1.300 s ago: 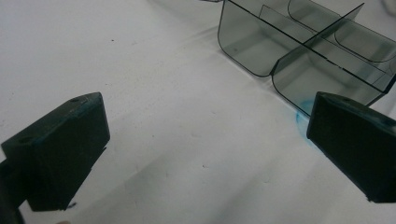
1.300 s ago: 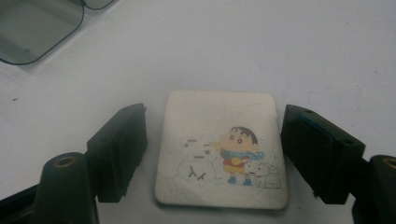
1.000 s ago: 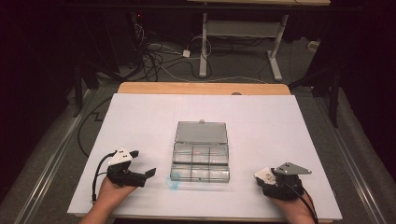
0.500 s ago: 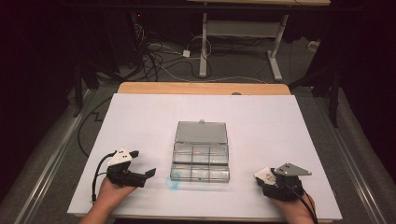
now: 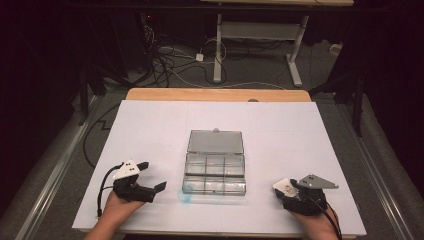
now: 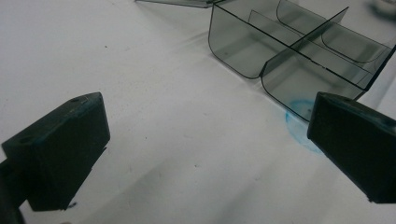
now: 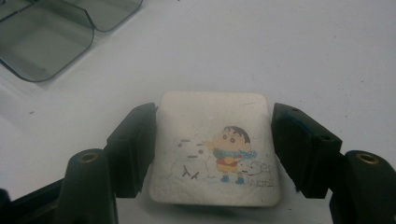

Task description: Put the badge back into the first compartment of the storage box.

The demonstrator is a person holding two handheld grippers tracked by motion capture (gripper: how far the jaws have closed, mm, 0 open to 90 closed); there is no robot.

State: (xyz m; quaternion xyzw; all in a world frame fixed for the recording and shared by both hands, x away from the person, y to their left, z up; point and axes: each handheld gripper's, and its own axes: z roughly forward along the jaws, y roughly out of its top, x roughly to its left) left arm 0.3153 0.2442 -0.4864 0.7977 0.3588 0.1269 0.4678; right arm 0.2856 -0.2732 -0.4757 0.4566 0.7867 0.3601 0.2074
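Note:
A clear plastic compartment box (image 5: 215, 172) lies open in the middle of the white table, its lid (image 5: 216, 142) flat behind it and its cells bare. My left gripper (image 5: 154, 175) rests left of the box, open wide; in the left gripper view its jaws (image 6: 205, 144) frame bare table, the box's corner (image 6: 299, 51) and a blue smudge (image 6: 299, 112). My right gripper (image 5: 285, 188) sits right of the box. In the right gripper view it (image 7: 215, 149) is shut on a white square tile (image 7: 210, 116) with a cartoon print, which lies flat on the table.
The white sheet (image 5: 280, 130) covers a wooden table whose far edge (image 5: 215, 94) shows behind it. The blue smudge (image 5: 186, 198) marks the sheet by the box's near left corner. Cables and a desk frame (image 5: 255, 35) stand on the dark floor beyond.

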